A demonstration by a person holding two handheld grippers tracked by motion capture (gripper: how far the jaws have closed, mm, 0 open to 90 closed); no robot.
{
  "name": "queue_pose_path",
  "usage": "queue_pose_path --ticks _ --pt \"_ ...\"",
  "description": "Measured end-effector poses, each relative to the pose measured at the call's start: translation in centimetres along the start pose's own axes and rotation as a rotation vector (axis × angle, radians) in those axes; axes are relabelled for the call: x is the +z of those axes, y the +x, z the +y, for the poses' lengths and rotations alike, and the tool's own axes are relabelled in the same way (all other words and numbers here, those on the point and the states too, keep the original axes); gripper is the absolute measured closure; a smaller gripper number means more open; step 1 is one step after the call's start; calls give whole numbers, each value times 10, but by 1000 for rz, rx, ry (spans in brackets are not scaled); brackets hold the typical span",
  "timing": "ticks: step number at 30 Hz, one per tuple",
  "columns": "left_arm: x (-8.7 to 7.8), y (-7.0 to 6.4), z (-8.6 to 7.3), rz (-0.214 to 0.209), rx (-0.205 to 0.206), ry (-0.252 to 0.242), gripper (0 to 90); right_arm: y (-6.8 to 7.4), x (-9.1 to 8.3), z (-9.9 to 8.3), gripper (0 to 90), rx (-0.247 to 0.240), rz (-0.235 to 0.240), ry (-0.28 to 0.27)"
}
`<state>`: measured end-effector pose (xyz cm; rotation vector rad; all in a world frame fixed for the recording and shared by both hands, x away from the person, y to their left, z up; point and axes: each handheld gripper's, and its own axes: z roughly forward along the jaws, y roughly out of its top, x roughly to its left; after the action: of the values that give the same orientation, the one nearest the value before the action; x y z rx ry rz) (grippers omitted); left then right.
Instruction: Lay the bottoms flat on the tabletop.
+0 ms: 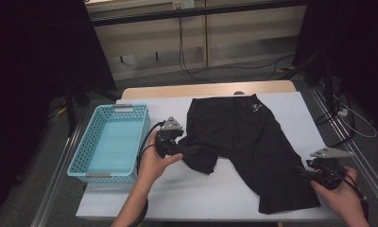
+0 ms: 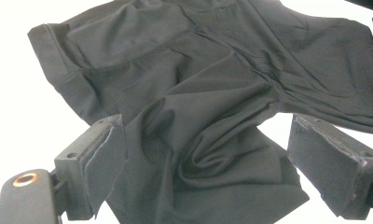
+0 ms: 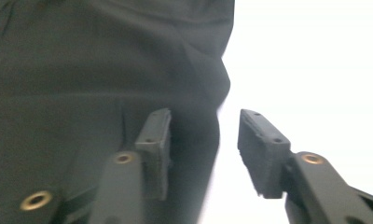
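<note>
A pair of black shorts (image 1: 244, 137) lies spread on the white table cover (image 1: 196, 194), waistband toward the far side. My left gripper (image 1: 194, 150) is at the near end of the shorts' left leg. In the left gripper view its jaws stand wide open (image 2: 208, 168) with bunched black fabric (image 2: 198, 70) lying between them and draped against the left jaw. My right gripper (image 1: 303, 171) is at the right edge of the other leg. It is open (image 3: 203, 144), one jaw over the fabric (image 3: 82, 60) and the other over the bare cover.
A light blue perforated basket (image 1: 78, 161) stands empty at the table's left side, just left of my left hand. Metal rails run along both table sides. Cables (image 1: 187, 66) lie on the floor beyond the far edge.
</note>
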<state>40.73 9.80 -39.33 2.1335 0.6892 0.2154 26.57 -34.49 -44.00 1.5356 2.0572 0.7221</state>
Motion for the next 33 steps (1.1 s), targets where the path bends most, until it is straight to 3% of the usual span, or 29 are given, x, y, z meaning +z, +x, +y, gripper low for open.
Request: queue_pose_path --ticks 4,6,8,14,16,20,25,29,33 --pt "2 -1 0 -12 0 2 121 -7 4 -5 656 49 45 12" --pt "3 -1 1 -13 3 4 121 -10 3 -6 814 72 74 3" --pt "3 -2 1 -13 3 5 121 -12 3 -7 885 77 97 4" --pt "2 -1 1 -10 -1 -6 120 -30 0 -6 900 93 54 -10" --pt "2 -1 1 -9 1 -2 120 -32 -1 -6 900 100 62 -14" --pt "3 -2 1 -11 4 0 120 -23 2 -8 709 71 49 -14" --pt "0 -1 2 -5 3 -7 120 -19 -5 -11 620 71 46 -30" --pt "1 -2 2 -7 7 -2 120 -4 -15 -6 563 30 73 -56" --pt "2 -4 3 -7 8 -4 120 21 -12 1 496 -12 144 -66"
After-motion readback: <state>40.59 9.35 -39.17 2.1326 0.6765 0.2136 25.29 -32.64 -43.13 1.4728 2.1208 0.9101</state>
